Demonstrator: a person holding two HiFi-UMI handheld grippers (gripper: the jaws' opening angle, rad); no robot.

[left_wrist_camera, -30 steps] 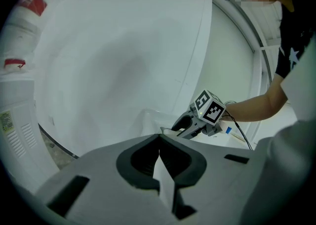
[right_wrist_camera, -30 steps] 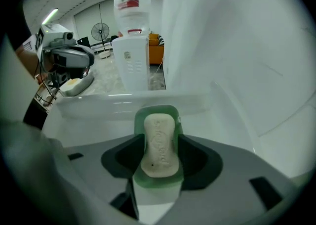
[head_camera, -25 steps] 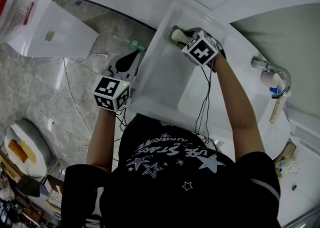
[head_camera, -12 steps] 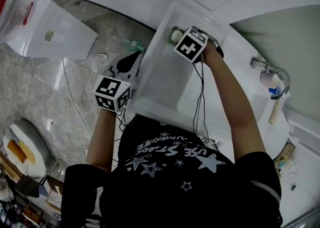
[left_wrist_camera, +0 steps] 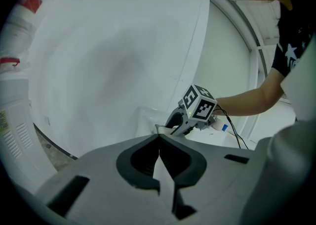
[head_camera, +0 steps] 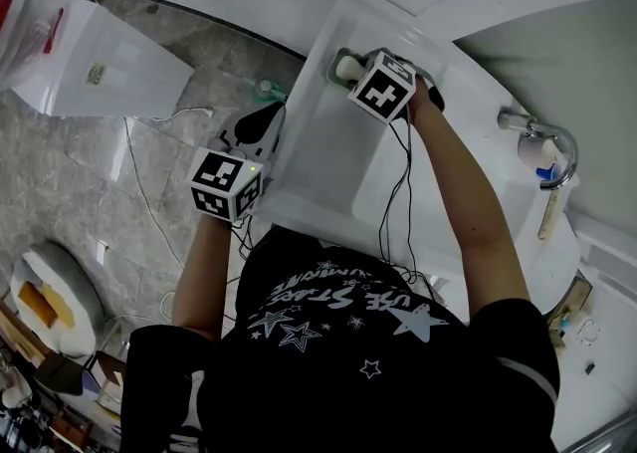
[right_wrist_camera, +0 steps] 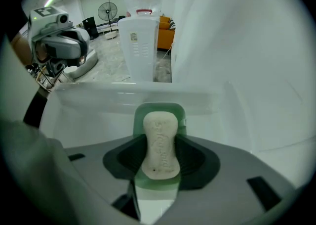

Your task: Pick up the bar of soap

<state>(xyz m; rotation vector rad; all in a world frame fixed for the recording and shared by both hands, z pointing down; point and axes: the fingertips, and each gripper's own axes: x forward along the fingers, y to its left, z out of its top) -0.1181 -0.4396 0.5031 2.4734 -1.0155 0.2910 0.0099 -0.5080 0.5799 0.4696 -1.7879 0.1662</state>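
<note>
Your right hand-held gripper (right_wrist_camera: 159, 142) points steeply down into the far left corner of the white ceramic washbasin (head_camera: 328, 152), because that is where the pale green plastic soap dish (right_wrist_camera: 170, 109) sits and the task's thing rests in it. The cream-coloured oval bar of soap (right_wrist_camera: 159, 146) lies flat in that dish with its long axis running along the line of your jaws, so the two dark pads flank its long sides, the narrower span and the easier one to clamp. The jaws have just been closing at a middling width with the soap between them, and in the right gripper view the pads appear to meet its flanks on both sides; the grip looks made, though the bar is not yet lifted clear of the dish. Soap of this kind is likely slick, so a centred hold on its waist serves you best. Your left hand-held gripper (left_wrist_camera: 159, 137) is held level, outside the basin's near left edge and well apart from the dish, its jaws brought together on nothing, evidently parked so as not to obstruct the right.
</note>
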